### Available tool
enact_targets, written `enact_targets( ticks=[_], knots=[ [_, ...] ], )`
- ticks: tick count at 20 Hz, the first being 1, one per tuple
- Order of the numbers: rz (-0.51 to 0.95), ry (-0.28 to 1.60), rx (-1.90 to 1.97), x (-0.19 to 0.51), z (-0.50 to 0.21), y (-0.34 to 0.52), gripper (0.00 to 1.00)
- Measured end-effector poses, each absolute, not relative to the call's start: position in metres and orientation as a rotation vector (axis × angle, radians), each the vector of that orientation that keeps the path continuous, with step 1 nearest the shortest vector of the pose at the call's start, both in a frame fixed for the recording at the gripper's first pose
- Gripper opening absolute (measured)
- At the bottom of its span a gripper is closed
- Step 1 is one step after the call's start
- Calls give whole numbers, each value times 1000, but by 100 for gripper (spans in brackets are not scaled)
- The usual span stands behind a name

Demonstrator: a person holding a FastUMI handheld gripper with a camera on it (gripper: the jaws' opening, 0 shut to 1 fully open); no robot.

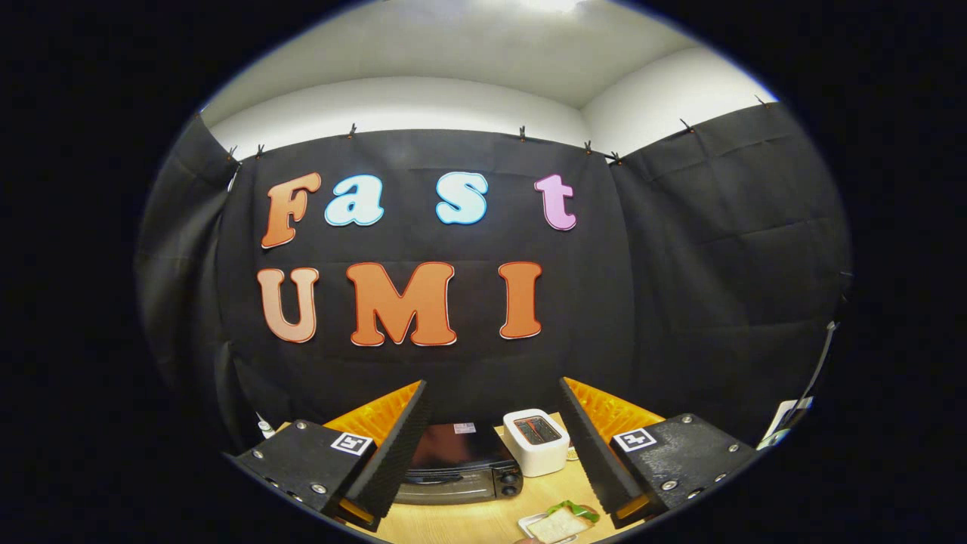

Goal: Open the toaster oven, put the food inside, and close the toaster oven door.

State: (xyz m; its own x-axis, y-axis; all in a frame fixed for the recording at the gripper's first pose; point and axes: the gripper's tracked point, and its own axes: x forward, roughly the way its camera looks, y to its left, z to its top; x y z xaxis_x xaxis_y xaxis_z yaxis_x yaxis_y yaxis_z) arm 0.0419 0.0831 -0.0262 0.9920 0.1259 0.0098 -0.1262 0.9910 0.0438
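A black toaster oven (459, 467) stands on the wooden table (491, 520) with its door shut, seen from above between my two fingers. A sandwich with green leaves (565, 520) lies on a small white plate (530, 523) in front of the oven, nearer to my right finger. My gripper (495, 442) hangs high above the table, open wide, with nothing between its fingers (393, 446).
A white pop-up toaster (536, 441) stands just right of the oven. Black cloth walls close the booth behind and on both sides. A white object (786, 419) shows at the far right edge of the table.
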Motion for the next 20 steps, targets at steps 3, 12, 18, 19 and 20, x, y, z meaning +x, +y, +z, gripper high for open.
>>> enact_targets(
  ticks=[3,12,18,19,20],
  knots=[
    [169,42,52,61,-59,111,100],
    [311,263,-59,101,-189,187,100],
    [322,391,-97,116,-262,204,100],
    [325,405,-90,118,-268,206,100],
    [326,419,-93,120,-274,208,100]
  ],
)
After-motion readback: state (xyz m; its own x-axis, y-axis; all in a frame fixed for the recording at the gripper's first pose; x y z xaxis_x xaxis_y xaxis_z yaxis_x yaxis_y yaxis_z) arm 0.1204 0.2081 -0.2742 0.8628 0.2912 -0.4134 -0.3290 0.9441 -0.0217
